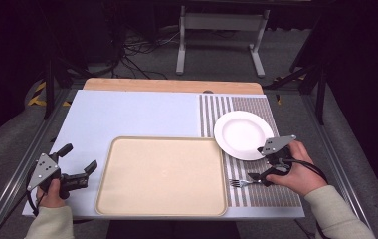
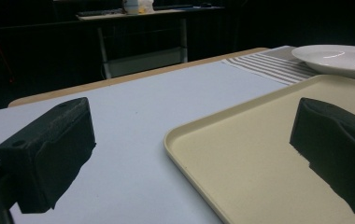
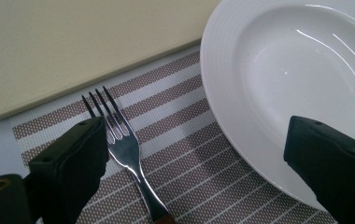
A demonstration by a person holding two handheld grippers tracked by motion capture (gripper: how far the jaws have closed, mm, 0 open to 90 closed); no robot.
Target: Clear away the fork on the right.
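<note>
A pale blue table (image 1: 127, 117) sits mid-frame in a dark room, with a beige tray (image 1: 162, 174) at lower centre and a striped mat (image 1: 276, 191) under a white plate (image 1: 241, 133) at right. The fork (image 1: 241, 182) lies on the mat at lower right, its handle hidden under the right gripper (image 1: 262, 163), whose released jaws straddle it. At lower left the left gripper (image 1: 80, 162) hangs spread and empty, the tray cut off by its view's edge.
</note>
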